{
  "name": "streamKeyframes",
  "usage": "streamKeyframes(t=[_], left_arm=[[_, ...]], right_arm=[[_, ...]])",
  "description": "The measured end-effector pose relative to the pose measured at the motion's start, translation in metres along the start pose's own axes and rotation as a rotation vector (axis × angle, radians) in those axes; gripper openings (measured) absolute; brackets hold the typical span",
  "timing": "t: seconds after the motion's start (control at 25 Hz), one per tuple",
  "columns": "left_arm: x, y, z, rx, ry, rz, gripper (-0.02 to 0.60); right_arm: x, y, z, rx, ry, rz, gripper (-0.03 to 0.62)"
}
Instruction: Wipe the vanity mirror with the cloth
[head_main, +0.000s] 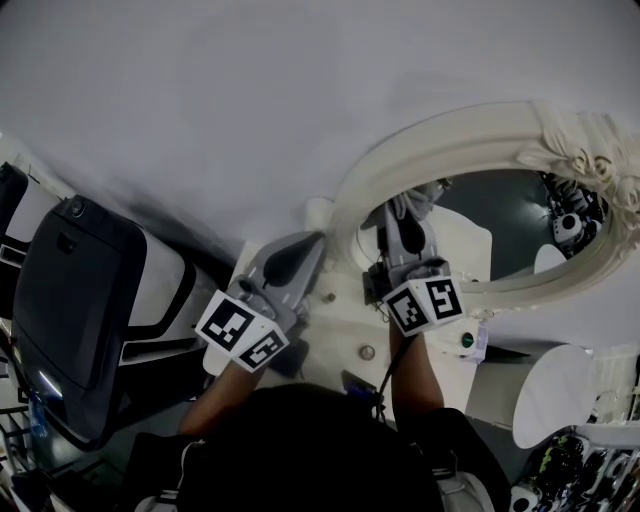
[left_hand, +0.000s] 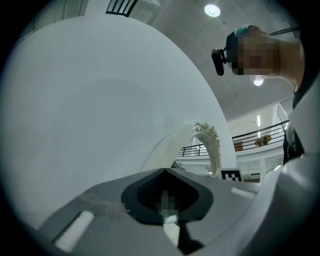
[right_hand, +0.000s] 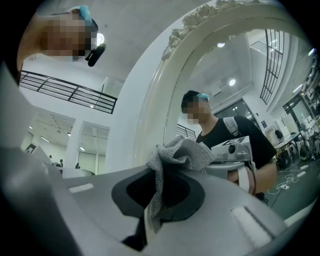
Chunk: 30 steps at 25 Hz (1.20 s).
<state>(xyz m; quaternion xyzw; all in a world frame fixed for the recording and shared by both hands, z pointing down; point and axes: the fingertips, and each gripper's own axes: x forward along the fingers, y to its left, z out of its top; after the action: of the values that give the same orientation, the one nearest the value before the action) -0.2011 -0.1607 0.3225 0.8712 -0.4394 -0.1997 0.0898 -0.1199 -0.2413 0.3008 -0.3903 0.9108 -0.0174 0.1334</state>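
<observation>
The vanity mirror (head_main: 500, 215) is an oval glass in an ornate white frame (head_main: 440, 130), standing at the right against a white wall. My right gripper (head_main: 408, 208) is at the glass's lower left, shut on a grey cloth (head_main: 403, 203). In the right gripper view the cloth (right_hand: 181, 152) bunches out between the jaws of the right gripper (right_hand: 167, 175), close to the frame (right_hand: 162, 100) and the glass (right_hand: 235, 75). My left gripper (head_main: 298, 248) is left of the frame with its jaws together and nothing in them. The left gripper (left_hand: 165, 174) faces the wall, with the frame (left_hand: 210, 137) to its right.
A white vanity top (head_main: 340, 320) lies under both grippers, with a small knob (head_main: 367, 352) and a green item (head_main: 467, 340) on it. A black and white chair (head_main: 80, 300) stands at the left. A white round seat (head_main: 555, 390) is at the lower right.
</observation>
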Motion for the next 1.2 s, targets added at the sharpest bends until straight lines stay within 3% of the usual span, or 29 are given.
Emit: streamKeyframes(t=[0.52, 1.2], left_arm=[[0.001, -0.040, -0.002, 0.043, 0.003, 0.034, 0.002], [0.093, -0.160, -0.052, -0.008, 0.044, -0.189, 0.002]], right_arm=[[-0.040, -0.012, 0.033, 0.064, -0.082, 0.013, 0.017], [-0.194, -0.116, 0.116, -0.040, -0.170, -0.228, 0.017]])
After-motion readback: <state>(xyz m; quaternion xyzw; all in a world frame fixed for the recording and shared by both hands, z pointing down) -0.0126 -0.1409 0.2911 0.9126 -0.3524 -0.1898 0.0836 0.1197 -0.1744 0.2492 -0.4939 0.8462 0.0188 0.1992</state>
